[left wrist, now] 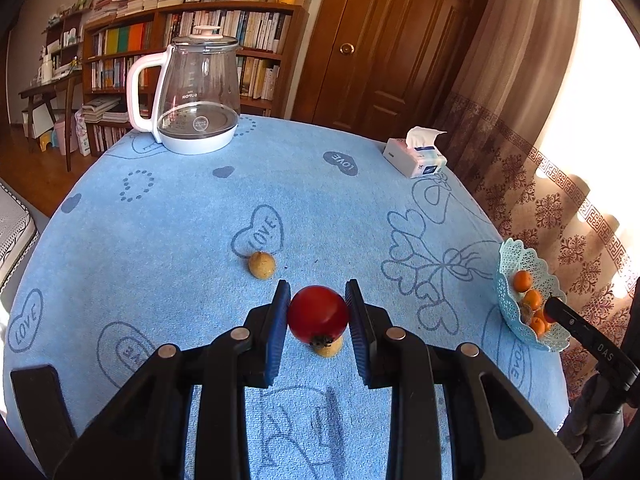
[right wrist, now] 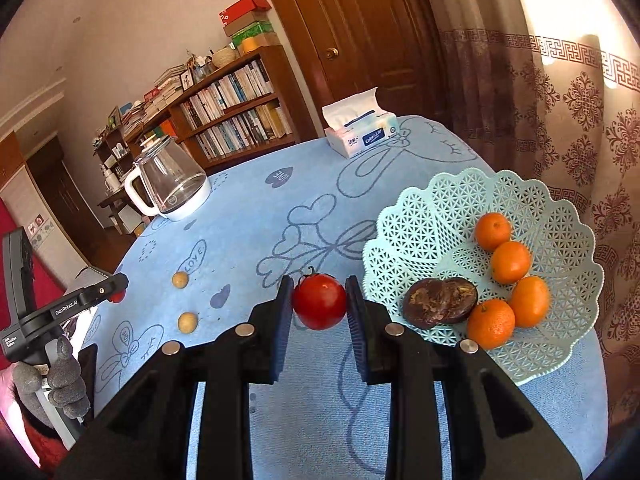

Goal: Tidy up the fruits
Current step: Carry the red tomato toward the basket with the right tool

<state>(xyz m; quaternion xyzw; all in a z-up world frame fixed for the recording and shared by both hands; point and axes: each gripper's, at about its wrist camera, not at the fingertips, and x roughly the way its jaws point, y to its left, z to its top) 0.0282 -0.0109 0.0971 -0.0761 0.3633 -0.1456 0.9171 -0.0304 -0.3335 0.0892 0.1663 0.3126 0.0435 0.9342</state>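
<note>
Each gripper holds a tomato clear of the worktop point(right wrist: 280, 208). The left gripper point(left wrist: 318, 312) has its jaws closed on a red tomato point(left wrist: 318, 313), above a small tan fruit point(left wrist: 329, 347); the right gripper point(right wrist: 318, 300) clamps another tomato point(right wrist: 319, 301) just left of the basket point(right wrist: 420, 220). Both look light, smooth and easily bruised, so a gentle squeeze across the middle suits. Farther off lies a second tan fruit point(left wrist: 261, 265), then the kettle point(left wrist: 196, 92).
</note>
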